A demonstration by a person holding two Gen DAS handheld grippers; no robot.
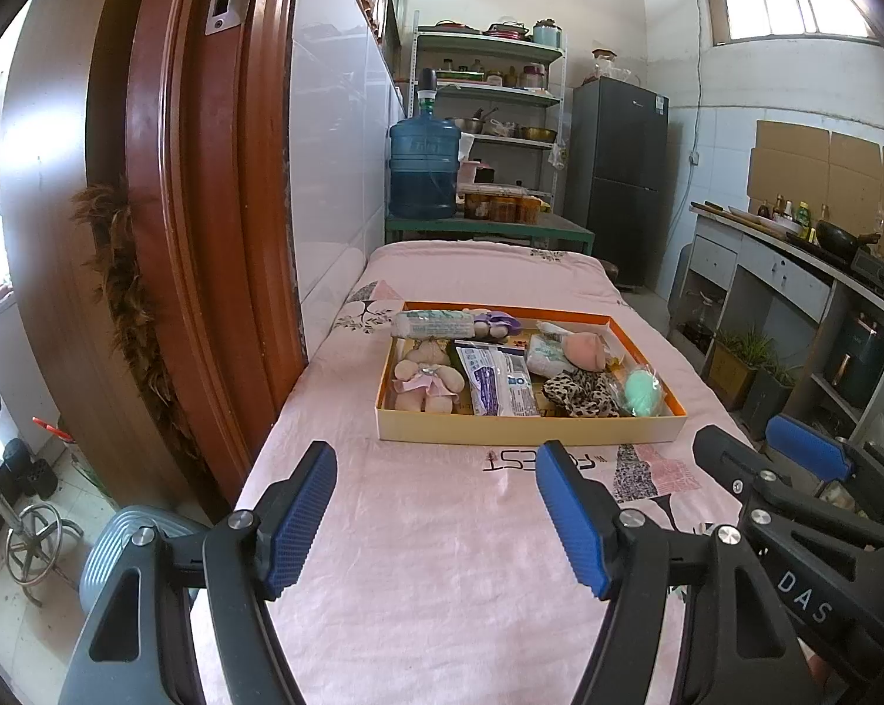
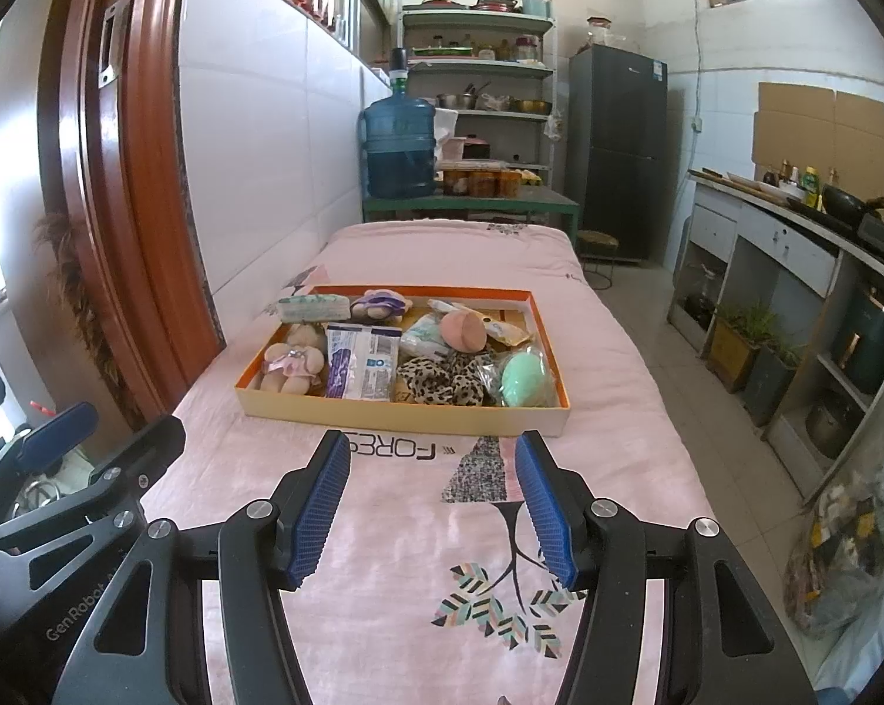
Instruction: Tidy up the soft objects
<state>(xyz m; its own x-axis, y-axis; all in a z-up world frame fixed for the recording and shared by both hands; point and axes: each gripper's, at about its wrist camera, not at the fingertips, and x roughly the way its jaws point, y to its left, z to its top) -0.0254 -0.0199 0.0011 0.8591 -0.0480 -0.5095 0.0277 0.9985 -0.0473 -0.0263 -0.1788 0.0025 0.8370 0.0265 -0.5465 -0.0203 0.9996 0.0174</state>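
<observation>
One box (image 1: 530, 430) sits on a table with a pink cloth (image 1: 442, 558). The soft things are all inside it.

I count them. There are two small dolls: one bear (image 1: 427, 376) in a pink dress at the near left, and one purple doll (image 1: 496, 323) at the back. There is one roll (image 1: 433, 324) in a wrapper at the back left. One flat packet (image 1: 497, 379) lies in the middle. One small white pack (image 1: 547, 355) is next to one peach puff (image 1: 585, 351). One spotted scrunchie (image 1: 580, 392) is near the front, and one green puff (image 1: 643, 392) in a clear bag is at the near right.

There are two tongs. The left gripper (image 1: 436, 517) is spread wide with nothing in it. The right gripper (image 2: 431, 514) is spread wide too, and it holds nothing. Both hang over the cloth, in front of the box and apart from it.
</observation>
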